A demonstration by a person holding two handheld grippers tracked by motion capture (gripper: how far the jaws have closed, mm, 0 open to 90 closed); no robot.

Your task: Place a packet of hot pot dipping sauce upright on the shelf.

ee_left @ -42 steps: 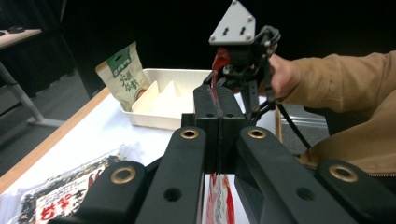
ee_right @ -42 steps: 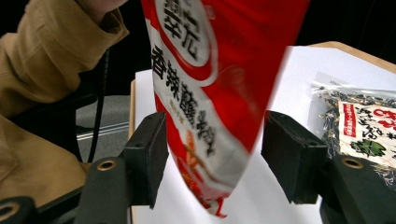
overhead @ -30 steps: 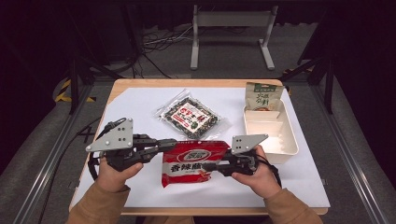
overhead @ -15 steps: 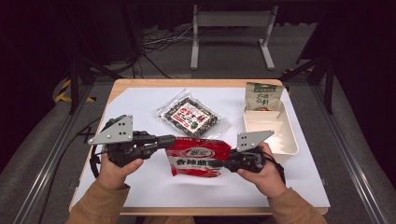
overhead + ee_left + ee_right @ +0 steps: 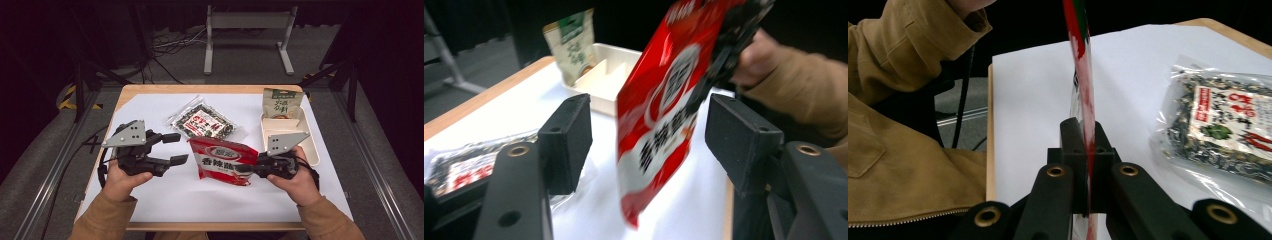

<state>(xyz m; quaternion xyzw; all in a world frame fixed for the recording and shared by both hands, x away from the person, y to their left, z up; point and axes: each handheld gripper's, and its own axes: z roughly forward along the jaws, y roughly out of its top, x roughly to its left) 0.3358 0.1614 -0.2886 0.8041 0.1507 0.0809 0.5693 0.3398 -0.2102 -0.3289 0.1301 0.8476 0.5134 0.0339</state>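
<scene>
While the right gripper [image 5: 248,169] pinches the red foil snack packet [image 5: 222,161] tight, the left gripper [image 5: 176,148] has just sprung wide open beside it, holding nothing.

The high view looks forward and down over the whole table [image 5: 165,200]. Each gripper view looks close along its own jaws. Both share the somewhat blurred red packet [image 5: 664,125], also seen from above.
</scene>
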